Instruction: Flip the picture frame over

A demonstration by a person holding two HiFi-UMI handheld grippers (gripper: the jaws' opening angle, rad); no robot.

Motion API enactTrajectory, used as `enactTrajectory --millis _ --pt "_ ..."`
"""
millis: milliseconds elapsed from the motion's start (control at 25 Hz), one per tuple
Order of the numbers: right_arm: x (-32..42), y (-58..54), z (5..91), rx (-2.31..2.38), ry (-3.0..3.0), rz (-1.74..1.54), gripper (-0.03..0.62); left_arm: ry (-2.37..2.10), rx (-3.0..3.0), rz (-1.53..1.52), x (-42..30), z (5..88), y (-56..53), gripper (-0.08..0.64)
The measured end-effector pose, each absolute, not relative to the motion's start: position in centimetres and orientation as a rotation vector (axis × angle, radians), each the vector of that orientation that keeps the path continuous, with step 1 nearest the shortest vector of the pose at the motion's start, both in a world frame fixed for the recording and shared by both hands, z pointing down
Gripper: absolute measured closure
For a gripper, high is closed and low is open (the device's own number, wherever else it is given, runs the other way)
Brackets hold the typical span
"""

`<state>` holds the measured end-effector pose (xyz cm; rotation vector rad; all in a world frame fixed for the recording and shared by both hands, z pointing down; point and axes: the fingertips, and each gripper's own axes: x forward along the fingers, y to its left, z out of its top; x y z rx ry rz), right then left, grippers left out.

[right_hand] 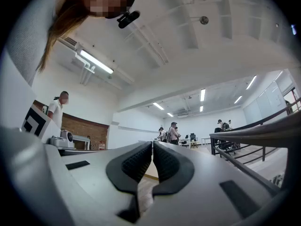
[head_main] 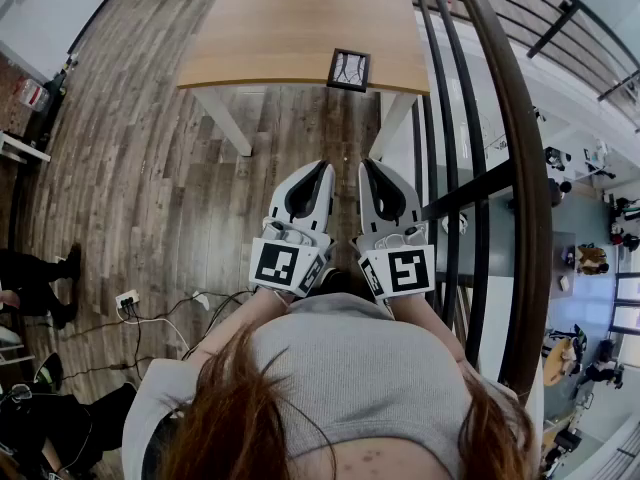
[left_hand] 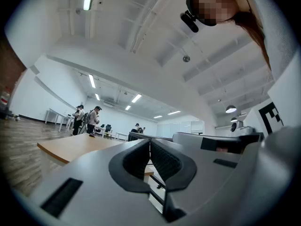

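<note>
picture frame [head_main: 350, 69]: dark-edged, lies on the desk [head_main: 290, 28] at its near edge, toward the right corner.
desk: light wood top on white legs, ahead of both grippers.
left hand-held gripper [left_hand: 149, 147]: jaws pressed together, nothing between them, held in the air well apart from the frame.
right hand-held gripper [right_hand: 152, 149]: jaws together, empty, just beside the left one.
floor [head_main: 150, 168]: wood planks below both.
railing [head_main: 500, 168]: dark bars at the right.

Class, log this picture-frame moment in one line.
stage: pre-grasp | left gripper: shut, empty | right gripper: shut, empty | picture frame: on table, untouched
</note>
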<state>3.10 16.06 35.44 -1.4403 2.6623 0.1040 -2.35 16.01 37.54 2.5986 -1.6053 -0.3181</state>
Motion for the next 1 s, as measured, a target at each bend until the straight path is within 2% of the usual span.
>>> enactTrajectory --millis 480,1000 --pt "3.1 14.8 36.1 -1.410 2.673 0.104 0.574 -1.613 2.588 -0.303 -2.1 38.2 14.8 0.554" --pt "1.0 2.5 36.4 -1.437 2.677 0.149 0.574 -1.603 2.602 -0.336 -4.3 38.2 2.3 0.554"
